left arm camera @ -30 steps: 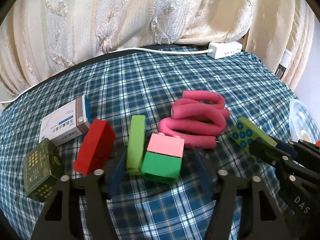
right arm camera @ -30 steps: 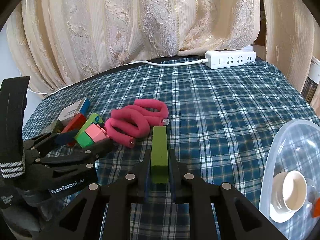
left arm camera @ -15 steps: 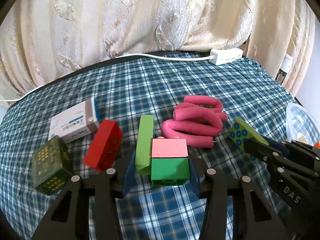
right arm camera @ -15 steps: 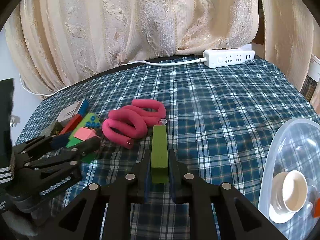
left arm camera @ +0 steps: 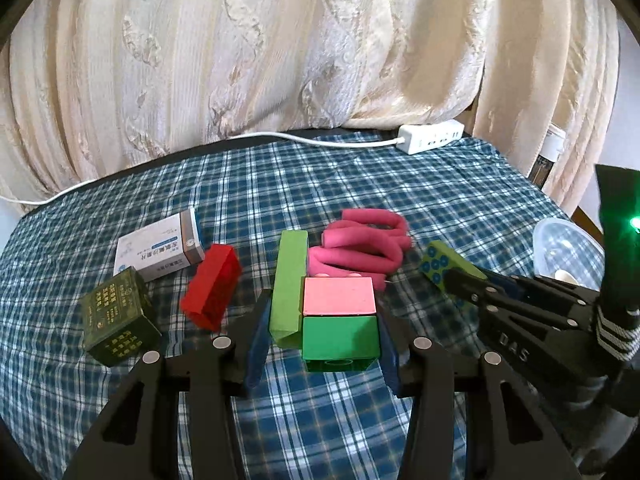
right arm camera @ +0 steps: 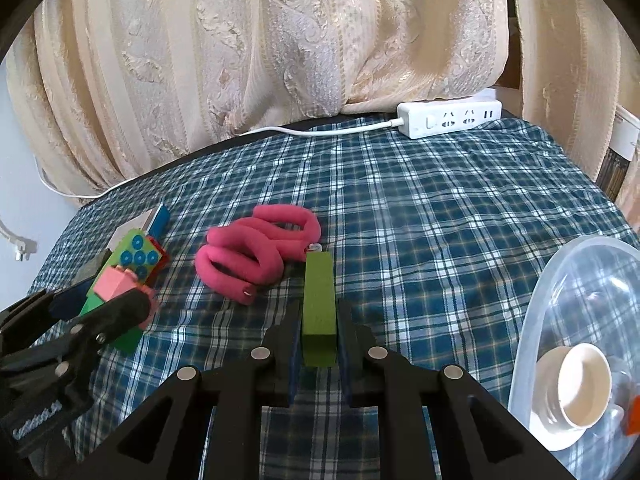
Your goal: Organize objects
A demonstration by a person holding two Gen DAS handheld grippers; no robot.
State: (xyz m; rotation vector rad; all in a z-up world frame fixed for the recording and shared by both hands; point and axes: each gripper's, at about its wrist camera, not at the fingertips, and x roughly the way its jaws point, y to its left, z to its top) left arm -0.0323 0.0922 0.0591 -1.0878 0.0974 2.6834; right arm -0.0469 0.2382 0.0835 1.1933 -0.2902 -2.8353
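**A:** Your left claw (left arm camera: 320,332) pinched in over that last second, and you clamped it on the stuck-together blocks: the light green bar (left arm camera: 289,288) with the pink-and-green block (left arm camera: 339,322).

**B:** And you'd lifted them! A second earlier they sat on the checked surface (left arm camera: 360,200); then they hung clear, just in front of the pink foam loop (left arm camera: 366,248).

**A:** Your right claw (right arm camera: 319,328) never budged, clamped tight on the olive-green bar (right arm camera: 319,304).

**B:** So you had both hands loaded, I'd say, and each piece only needed a spot.
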